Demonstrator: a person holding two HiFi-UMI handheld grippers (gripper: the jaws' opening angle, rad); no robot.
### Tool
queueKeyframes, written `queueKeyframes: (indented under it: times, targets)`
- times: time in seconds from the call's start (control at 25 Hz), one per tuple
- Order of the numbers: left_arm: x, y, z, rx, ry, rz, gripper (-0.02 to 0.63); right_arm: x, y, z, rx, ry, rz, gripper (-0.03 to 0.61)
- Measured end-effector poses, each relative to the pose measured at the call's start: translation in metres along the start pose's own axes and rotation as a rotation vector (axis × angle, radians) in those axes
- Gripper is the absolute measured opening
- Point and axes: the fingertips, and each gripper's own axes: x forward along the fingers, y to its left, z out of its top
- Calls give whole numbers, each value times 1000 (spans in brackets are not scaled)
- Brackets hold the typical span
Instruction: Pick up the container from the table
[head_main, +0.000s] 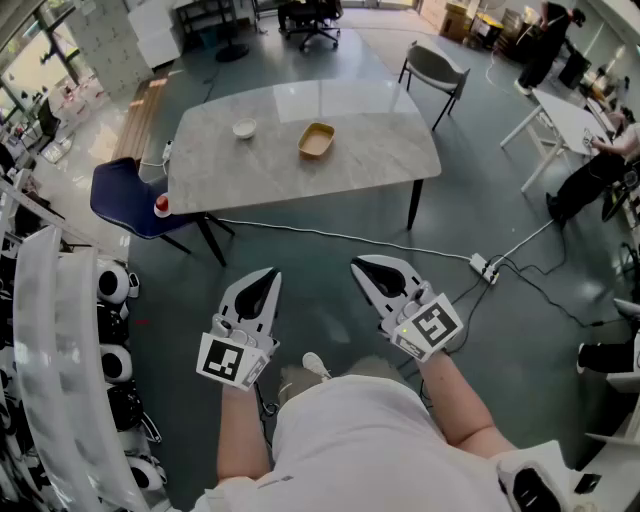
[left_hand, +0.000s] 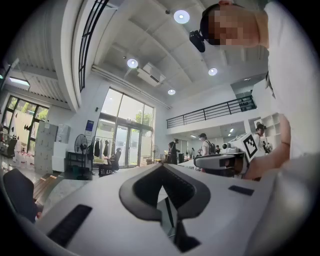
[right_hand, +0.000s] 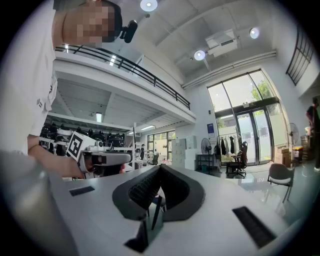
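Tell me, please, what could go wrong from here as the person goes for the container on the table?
1. A white cable crosses the floor between the person and the table, running to a power strip; stepping forward could snag it.
2. The left gripper and right gripper are both shut and empty; they must open before reaching the tan container.
3. A small white bowl sits nearby and might be taken by mistake.

Container (head_main: 316, 140), upper centre, tan; table (head_main: 380, 150) beneath it pale grey, marbled, with black legs; bowl (head_main: 244, 128) white; chair (head_main: 120, 195) at left dark blue; left gripper (head_main: 269, 273) and right gripper (head_main: 361, 264) white, pads black, markers black-and-white squares; floor (head_main: 330, 300) dark grey.
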Motion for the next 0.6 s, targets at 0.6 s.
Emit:
queueKeyframes:
  times: [0.6]
  targets:
    - [-20,80,-32,-79,37,-21,2,73,5,-21,46,43,-35,9]
